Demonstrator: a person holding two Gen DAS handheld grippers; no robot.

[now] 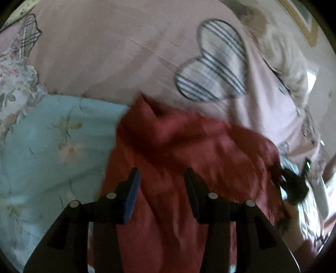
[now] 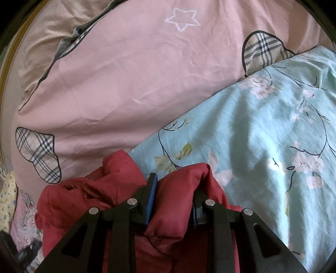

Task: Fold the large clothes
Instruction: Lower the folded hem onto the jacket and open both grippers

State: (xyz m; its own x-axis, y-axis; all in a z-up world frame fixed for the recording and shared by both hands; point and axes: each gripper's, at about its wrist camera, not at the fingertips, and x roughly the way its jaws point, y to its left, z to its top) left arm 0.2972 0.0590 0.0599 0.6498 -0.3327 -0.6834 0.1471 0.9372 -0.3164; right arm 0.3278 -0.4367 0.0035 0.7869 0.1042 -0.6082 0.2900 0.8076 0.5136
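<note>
- My left fingers [image 1: 161, 176] stood spread above the red garment [image 1: 189, 151], the cloth lying below the gap and neither pad pressing on it
- The left view was smeared with blur, so the garment's folds there were hard to read
- My right fingers [image 2: 175, 190] were pinching a puffy bunch of that same red garment [image 2: 178, 210], the blue-ribbed pad [image 2: 151, 199] dug into one side and the other pad half buried in the fabric
- The garment sat crumpled on the bed, straddling the line where the pink duvet [image 2: 126, 73] met the pale blue floral cover [image 2: 262, 136]
- In the right view one red lobe bulged up to the left of my fingers and rested against the pink duvet, near a plaid patch [image 2: 38, 155] outlined in dark thread
- A white star outline [image 2: 182, 17] and a second plaid patch [image 2: 260, 48] marked the pink duvet farther off, the second one touching the blue cover's edge
- In the left view a striped heart patch [image 1: 212, 61] lay on the pink duvet beyond the garment, well apart from my fingers
- At the right rim of that view a dark shape with a green light [image 1: 294, 180] showed beside the garment's edge; I could not tell what it was
</note>
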